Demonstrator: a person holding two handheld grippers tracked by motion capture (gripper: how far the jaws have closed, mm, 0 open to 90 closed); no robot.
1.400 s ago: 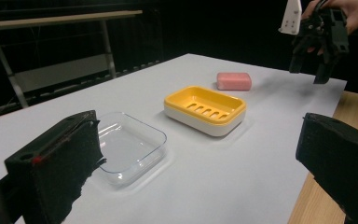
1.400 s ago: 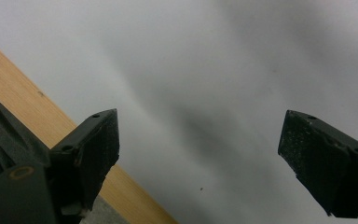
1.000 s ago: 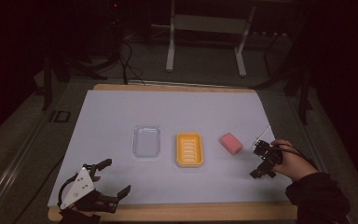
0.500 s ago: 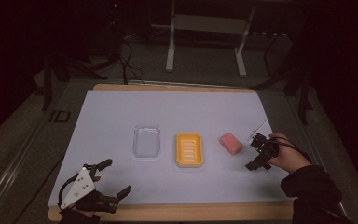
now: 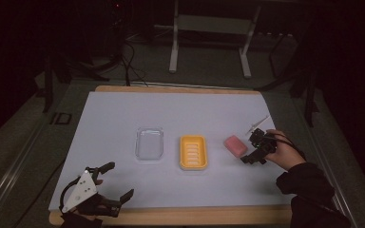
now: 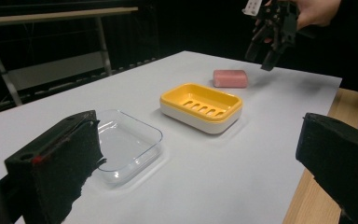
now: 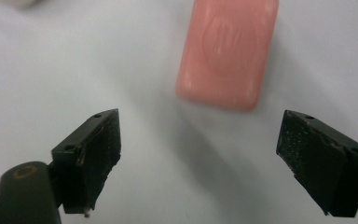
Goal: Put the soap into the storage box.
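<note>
White table [image 5: 171, 114], right tool [image 5: 252, 154] wide open, empty, near soap [image 5: 235, 145]

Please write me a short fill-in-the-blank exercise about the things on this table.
1. The bar of soap is ____ in colour.
2. The yellow soap dish lies between the soap and the ____ tray.
3. The right tongs hang over the white sheet beside the soap, with their jaws ____.
4. Nothing lies in the soap dish: it is ____.

Missing words: pink; clear; open; empty
</note>
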